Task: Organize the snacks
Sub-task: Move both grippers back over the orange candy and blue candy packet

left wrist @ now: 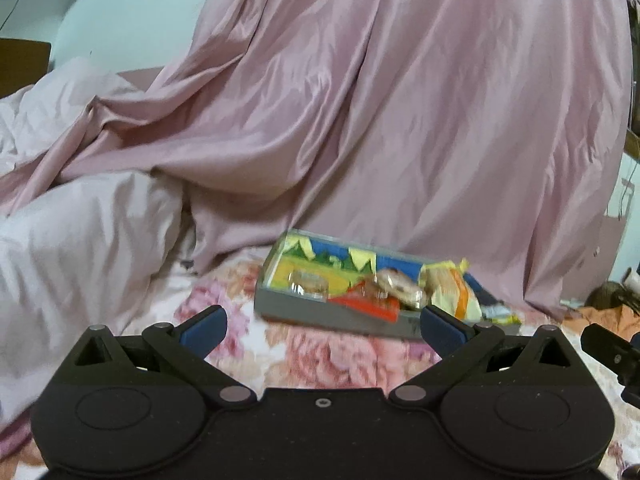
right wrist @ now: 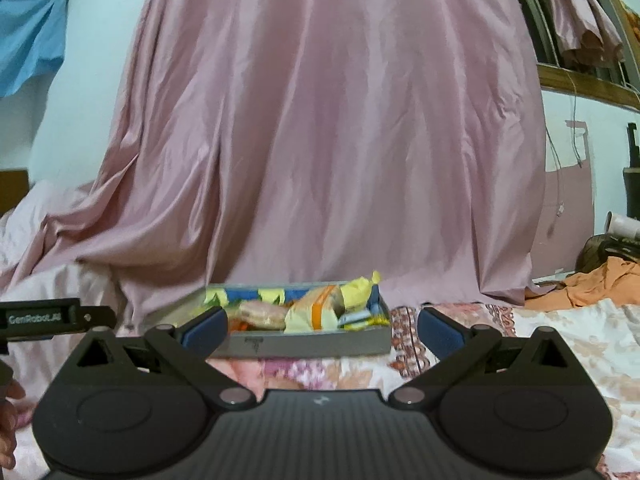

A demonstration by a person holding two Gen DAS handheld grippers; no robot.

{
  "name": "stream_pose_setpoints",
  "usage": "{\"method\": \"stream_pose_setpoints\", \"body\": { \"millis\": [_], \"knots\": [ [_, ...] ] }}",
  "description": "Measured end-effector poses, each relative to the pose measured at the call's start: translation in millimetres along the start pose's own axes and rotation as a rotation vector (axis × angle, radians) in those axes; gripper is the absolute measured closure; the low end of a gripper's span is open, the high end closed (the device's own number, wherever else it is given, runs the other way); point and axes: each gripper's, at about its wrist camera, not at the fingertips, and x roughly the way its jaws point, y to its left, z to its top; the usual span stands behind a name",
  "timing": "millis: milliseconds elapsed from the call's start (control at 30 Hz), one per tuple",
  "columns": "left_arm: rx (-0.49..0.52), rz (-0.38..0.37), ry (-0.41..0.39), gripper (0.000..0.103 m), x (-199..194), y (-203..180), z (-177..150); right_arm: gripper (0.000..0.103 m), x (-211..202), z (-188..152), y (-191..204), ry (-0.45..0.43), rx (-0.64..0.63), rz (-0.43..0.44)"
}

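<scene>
Dim, soft indoor light; slight blur, fisheye bending at edges.

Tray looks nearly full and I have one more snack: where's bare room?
Free: the tray's left half beside the clear pack, and the floral sheet in front of the tray. Crowded: its right end, where the yellow bag and round pack pile up.

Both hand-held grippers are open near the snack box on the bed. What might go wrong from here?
1. The box sits on soft floral bedding; pressing its rim could tip it and spill snacks.
2. The yellow-and-orange packet lies over the box's right end and may slide out if nudged.
3. The left hand-held gripper and right hand-held gripper are close together and could collide reaching in.
</scene>
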Motion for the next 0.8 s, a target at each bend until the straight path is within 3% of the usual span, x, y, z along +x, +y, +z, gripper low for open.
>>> {"method": "stream_pose_setpoints", "body": {
  "millis": [400,800],
  "knots": [
    [0.011,-0.006,0.095,0.001,-25.2,8.7,-41.7,0.0,-51.6,-31.2,10.2,0.084,-0.04,0.014],
    [0.019,-0.025,0.175,0.001,-46.1,35.4,-77.6,0.0,-64.7,-56.0,24.9,0.214,-0.038,0.031]
  ]
}}
